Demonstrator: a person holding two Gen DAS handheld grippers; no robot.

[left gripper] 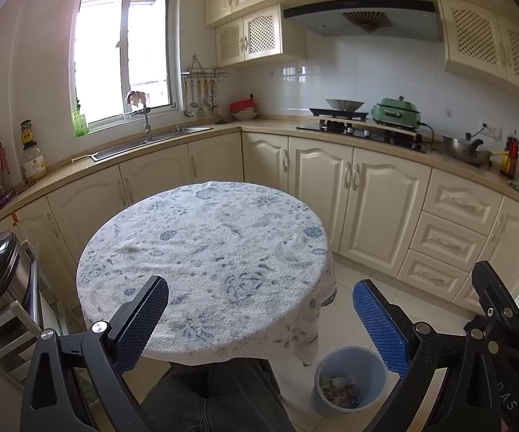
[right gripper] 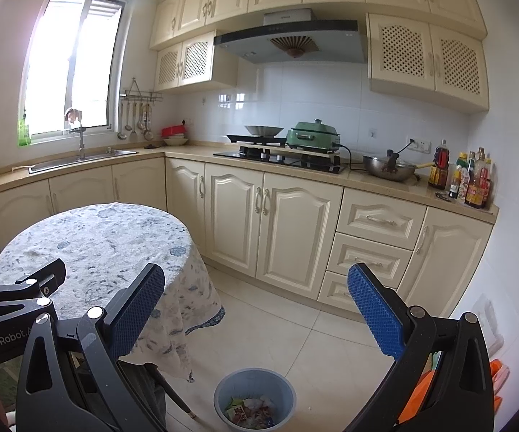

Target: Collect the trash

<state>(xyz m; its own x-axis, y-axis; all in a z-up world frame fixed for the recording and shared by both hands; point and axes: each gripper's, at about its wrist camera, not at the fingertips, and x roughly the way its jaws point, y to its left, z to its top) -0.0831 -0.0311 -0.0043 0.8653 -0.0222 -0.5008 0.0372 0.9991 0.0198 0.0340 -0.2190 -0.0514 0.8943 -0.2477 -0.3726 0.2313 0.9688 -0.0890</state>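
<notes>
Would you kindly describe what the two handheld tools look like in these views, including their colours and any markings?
Both the left tool and the right tool have matte black angular frames with triangular cut-outs and silver round bolts at the joints. Each finger ends in a flat paddle faced with a blue dimpled pad. White "GenRobot" lettering shows on the left tool's body in the right wrist view. No cables are visible.

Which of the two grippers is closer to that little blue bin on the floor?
Right, it seems. The right gripper hangs open almost above the bin. The left gripper, also open, hangs over the table edge, with the bin off to its right.
</notes>
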